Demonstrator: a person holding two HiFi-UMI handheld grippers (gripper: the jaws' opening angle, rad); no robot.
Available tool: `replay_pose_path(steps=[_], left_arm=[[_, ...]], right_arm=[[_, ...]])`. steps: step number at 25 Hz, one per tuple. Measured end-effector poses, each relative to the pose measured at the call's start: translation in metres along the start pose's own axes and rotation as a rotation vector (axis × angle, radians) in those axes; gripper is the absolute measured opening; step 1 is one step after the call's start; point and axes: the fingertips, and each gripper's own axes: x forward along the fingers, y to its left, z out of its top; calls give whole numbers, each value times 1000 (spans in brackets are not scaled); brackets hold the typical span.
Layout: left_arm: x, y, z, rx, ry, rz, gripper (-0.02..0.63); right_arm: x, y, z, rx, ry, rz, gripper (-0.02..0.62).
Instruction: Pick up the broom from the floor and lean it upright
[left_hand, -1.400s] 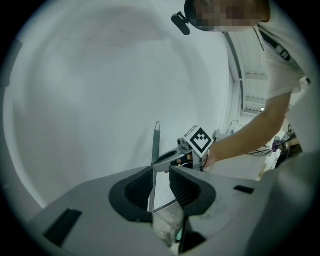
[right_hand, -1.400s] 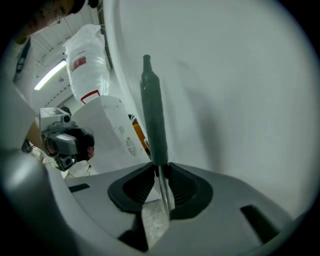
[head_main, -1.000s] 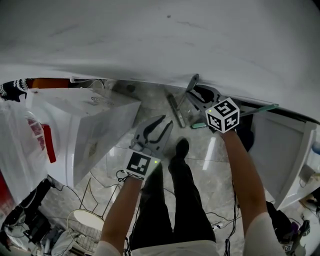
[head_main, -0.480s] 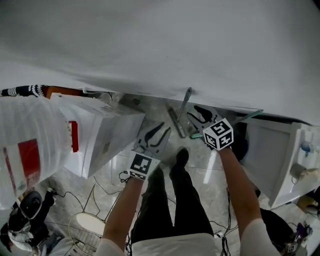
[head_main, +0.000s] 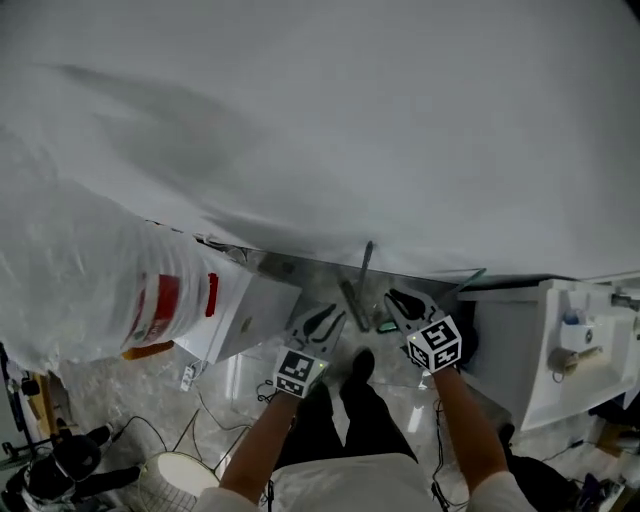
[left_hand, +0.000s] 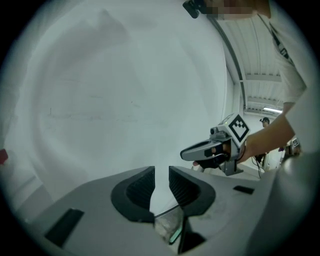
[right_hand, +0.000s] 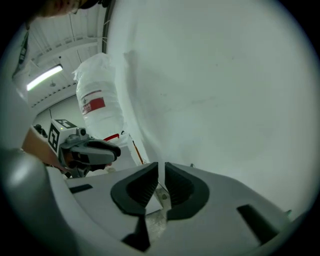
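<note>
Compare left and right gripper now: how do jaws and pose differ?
Gap: the left gripper has its jaws clearly apart; the right gripper shows only a narrow slit, its jaws having just been closing. Place: in the head view the right gripper sits slightly nearer the wall than the left gripper. Shared: nothing between either's jaws; both face that wall.

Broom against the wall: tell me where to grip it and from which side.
Grip the broom on its thin grey handle, well above its head. Come from the room side, with the jaws closing across the pole: the wall backs it, so nothing fits behind, and it leans steeply, so a sideways push would probably topple it.
</note>
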Motion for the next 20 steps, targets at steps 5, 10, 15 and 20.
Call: replay_pose_path(steps=[5, 10, 15, 20], left_arm=[[-41, -35, 32, 18, 35, -5, 61], [-83, -61, 59, 49, 43, -32, 52], [-128, -71, 82, 52, 30, -29, 33], [-175, -58, 95, -15, -4, -60, 18]], right_arm=[[-44, 29, 34, -6, 4, -17, 0], [-76, 62, 61, -36, -8, -8, 0], [-106, 97, 78, -72, -13, -20, 0], [-125, 135, 92, -75, -37, -66, 0]])
